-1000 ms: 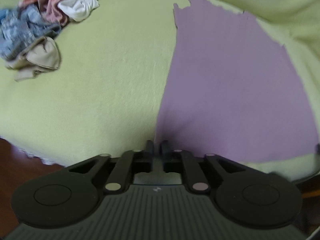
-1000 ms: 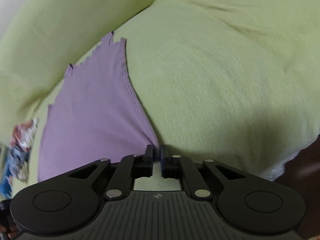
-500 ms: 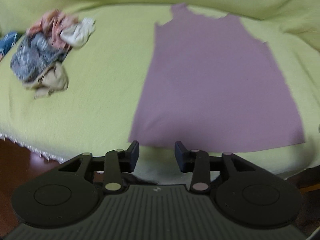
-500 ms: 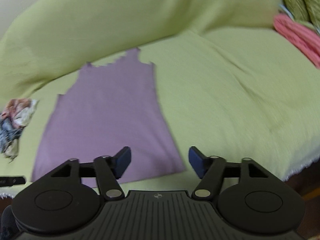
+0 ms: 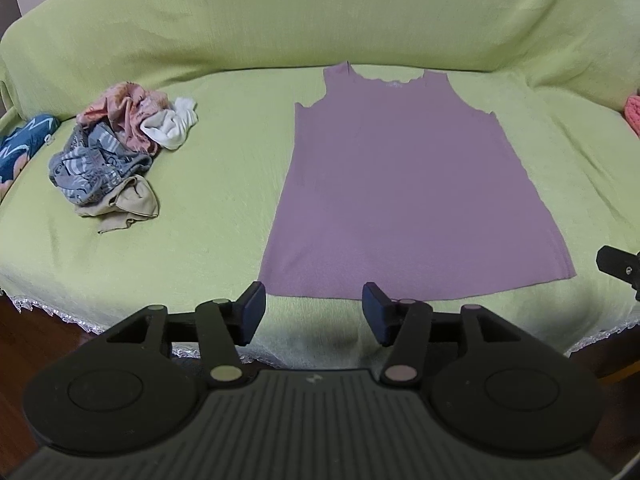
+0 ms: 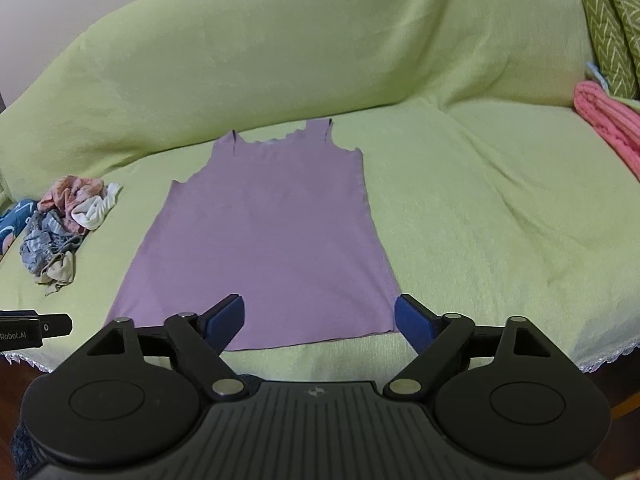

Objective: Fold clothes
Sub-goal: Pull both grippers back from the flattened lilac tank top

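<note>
A purple sleeveless top [image 5: 404, 184] [image 6: 264, 240] lies spread flat on the green sofa seat, neckline toward the backrest and hem toward me. My left gripper [image 5: 314, 312] hovers above the hem's near left part, jaws opening, nothing between them. My right gripper [image 6: 320, 316] hangs over the hem's right part, jaws opening wide and empty. Each gripper's tip shows at the edge of the other's view.
A pile of crumpled clothes [image 5: 120, 148] [image 6: 64, 224] sits on the seat left of the top. A blue patterned item [image 5: 20, 148] lies at the far left. A pink knit item [image 6: 608, 124] and patterned cushions [image 6: 608, 20] occupy the right end. The sofa's lace front edge [image 5: 48, 312] borders dark floor.
Both grippers were shut low at the top's hem corners. They have let go, opened, and risen back, so the whole top now shows lying flat.
</note>
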Motion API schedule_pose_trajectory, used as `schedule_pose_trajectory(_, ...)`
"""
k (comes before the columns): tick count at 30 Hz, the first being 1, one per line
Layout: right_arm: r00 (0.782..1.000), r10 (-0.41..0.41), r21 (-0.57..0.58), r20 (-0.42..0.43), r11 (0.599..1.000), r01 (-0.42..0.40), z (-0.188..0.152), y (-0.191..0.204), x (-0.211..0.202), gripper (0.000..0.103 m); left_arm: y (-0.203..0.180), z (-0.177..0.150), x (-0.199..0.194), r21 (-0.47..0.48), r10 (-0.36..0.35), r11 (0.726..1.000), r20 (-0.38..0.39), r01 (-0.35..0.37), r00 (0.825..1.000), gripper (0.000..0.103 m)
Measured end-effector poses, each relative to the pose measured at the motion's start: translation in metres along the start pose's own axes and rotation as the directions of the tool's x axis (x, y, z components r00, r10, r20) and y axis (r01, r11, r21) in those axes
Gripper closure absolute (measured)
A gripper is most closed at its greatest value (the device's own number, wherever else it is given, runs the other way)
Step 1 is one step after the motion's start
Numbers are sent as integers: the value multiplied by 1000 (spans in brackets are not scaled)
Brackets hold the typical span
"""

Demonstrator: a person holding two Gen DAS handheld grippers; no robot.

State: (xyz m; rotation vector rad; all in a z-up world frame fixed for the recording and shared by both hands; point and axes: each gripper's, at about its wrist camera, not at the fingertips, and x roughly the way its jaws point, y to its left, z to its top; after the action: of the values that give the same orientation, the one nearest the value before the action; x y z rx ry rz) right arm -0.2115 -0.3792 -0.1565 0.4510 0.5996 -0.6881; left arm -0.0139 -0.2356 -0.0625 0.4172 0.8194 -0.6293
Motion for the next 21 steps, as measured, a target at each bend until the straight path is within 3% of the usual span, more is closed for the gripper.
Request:
schedule_pose_trajectory(12, 999, -10, -35, 50, 999, 12, -11, 12, -31, 4, -7, -17, -36, 6, 19, 1000, 62, -19, 998, 38)
schedule_pose_trajectory(17, 998, -5, -42, 56, 999, 7, -17, 16, -42, 2, -8, -26, -41, 1, 10, 1000, 57, -10, 998, 37)
schedule_pose_trajectory(21, 999, -4, -32, 53, 999, 5, -22, 14, -46, 2, -12, -31, -43, 10, 9, 1000, 53, -10, 999, 30)
